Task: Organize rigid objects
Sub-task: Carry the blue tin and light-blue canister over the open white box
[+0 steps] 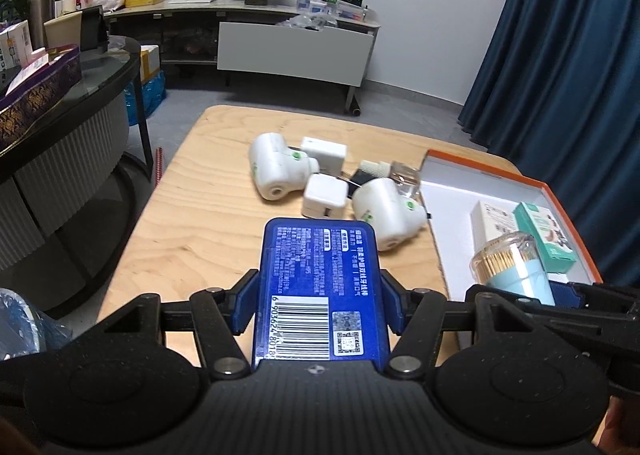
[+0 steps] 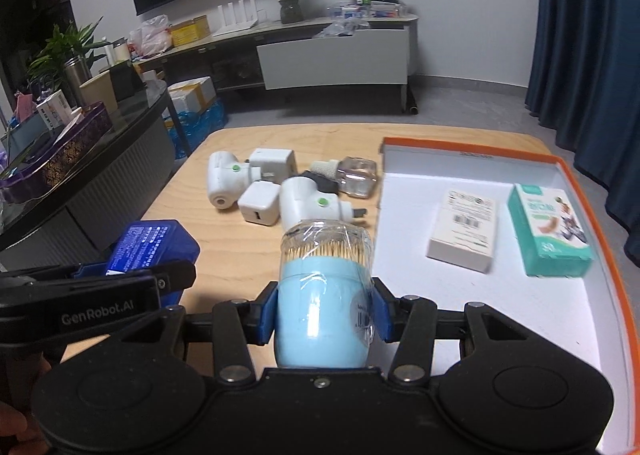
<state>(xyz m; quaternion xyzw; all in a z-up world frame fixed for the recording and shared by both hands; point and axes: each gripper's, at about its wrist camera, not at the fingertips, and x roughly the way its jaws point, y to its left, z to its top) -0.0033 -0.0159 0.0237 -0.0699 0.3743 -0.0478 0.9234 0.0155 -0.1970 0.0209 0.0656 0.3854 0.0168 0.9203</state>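
Wood table point(image 2: 248, 255) before TV console point(image 2: 332, 51), blue curtain point(image 2: 580, 35). Left gripper point(image 1: 320, 295) clamped on blue barcoded box point(image 1: 316, 275); right gripper point(image 2: 324, 311) clamped on toothpick jar point(image 2: 324, 287), beside orange-rimmed tray point(image 2: 472, 147).

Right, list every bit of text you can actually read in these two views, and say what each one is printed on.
"GenRobot.AI": side of the left gripper, right wrist view.
"6 9" and, cut off, "8018": barcode digits on the blue box in that gripper; the middle digits are unclear.
Chinese print on the blue box: too small.
White box, teal box, toothpick jar label in the right gripper: blurred, unreadable.
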